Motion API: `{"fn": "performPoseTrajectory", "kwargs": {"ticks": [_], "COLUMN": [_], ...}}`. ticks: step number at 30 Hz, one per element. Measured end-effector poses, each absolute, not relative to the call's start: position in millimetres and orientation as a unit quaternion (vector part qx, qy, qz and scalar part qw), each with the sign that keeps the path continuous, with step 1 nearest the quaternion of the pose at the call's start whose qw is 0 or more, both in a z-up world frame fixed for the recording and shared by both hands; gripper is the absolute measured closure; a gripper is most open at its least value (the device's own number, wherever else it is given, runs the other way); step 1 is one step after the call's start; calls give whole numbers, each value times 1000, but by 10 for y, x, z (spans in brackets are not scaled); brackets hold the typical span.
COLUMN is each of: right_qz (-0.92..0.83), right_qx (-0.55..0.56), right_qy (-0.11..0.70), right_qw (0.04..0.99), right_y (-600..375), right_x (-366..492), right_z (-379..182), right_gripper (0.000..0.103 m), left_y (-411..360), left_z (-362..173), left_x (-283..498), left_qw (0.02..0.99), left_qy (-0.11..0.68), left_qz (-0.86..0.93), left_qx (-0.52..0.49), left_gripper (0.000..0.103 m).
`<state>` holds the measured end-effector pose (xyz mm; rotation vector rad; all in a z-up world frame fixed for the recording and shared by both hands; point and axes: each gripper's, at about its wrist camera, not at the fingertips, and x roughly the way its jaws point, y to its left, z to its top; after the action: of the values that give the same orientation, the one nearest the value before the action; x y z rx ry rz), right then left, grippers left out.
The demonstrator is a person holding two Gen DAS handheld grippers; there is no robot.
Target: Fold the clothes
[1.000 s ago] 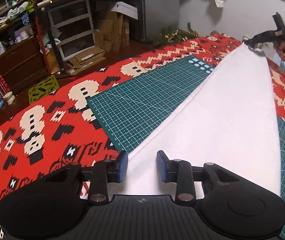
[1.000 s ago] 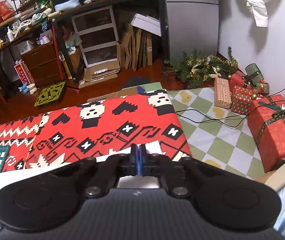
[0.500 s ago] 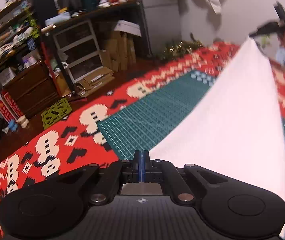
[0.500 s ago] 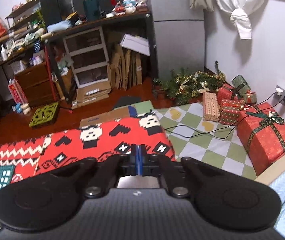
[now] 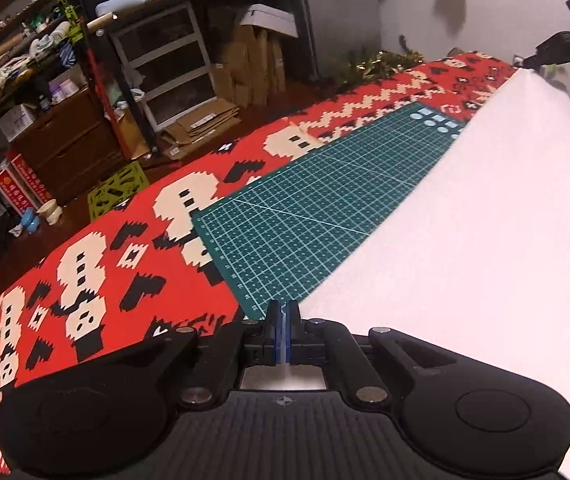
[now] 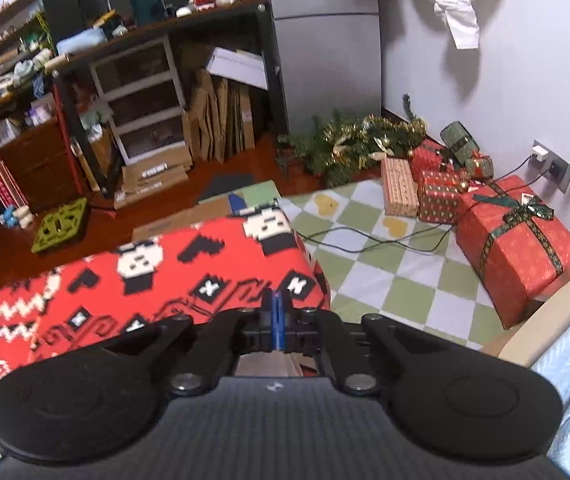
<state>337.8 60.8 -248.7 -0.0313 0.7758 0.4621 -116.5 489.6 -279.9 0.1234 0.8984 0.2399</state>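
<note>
White cloth [image 5: 465,240] stretches taut above the green cutting mat [image 5: 317,200], both grippers' fingers [image 5: 284,320] [image 6: 273,316] closed on its corners; keep tension even as you carry it over.

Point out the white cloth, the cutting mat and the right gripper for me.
white cloth [image 5: 465,264], left wrist view, middle of the raised sheet.
cutting mat [image 5: 317,200], left wrist view, bare green grid.
right gripper [image 6: 276,312], right wrist view, between its closed fingertips.
</note>
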Motion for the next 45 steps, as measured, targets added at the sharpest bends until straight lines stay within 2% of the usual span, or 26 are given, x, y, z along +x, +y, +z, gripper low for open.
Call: {"fn": "performPoseTrajectory", "kwargs": {"ticks": [3, 4, 7, 12, 20, 23, 27, 30, 32, 35, 41, 45], "right_qz": [208, 205, 217, 232, 235, 225, 220, 218, 225, 245, 252, 279], "right_qx": [8, 27, 72, 77, 228, 240, 254, 257, 253, 245, 255, 193], "right_qy": [372, 369, 375, 409, 445, 445, 445, 445, 440, 438, 467, 469], "right_qw": [905, 906, 898, 879, 833, 833, 830, 830, 832, 829, 808, 815], "right_y": [544, 465, 181, -198, -599, -598, -543, -463, -396, -276, -154, 98], "right_x": [3403, 3400, 3308, 3098, 2930, 2950, 3018, 3063, 3070, 3063, 3136, 3070], "right_z": [-2508, -2477, -2390, -2482, -2752, -2802, -2840, -2822, -2768, -2695, -2808, -2836], "right_gripper": [99, 99, 90, 89, 92, 93, 101, 101, 101, 93, 93, 92], "left_y": [4976, 5003, 5044, 4989, 4881, 4867, 4865, 4875, 4874, 4875, 4869, 4838], "left_z": [-2791, -2774, -2696, -2538, -2407, -2366, -2328, -2324, -2329, -2356, -2406, -2433], "left_x": [-1166, -1181, -1249, -1359, -1488, -1522, -1568, -1588, -1597, -1600, -1622, -1625], "left_qw": [889, 891, 896, 903, 904, 905, 906, 905, 906, 906, 905, 905], "left_qy": [435, 432, 419, 403, 398, 394, 391, 390, 388, 388, 388, 389], "left_qz": [135, 138, 147, 151, 155, 159, 162, 163, 163, 162, 160, 157], "left_qx": [42, 31, 2, -15, -23, -25, -33, -40, -44, -48, -63, -65], "left_gripper": [98, 94, 94, 94, 93, 93, 88, 88, 87, 84, 84, 84]}}
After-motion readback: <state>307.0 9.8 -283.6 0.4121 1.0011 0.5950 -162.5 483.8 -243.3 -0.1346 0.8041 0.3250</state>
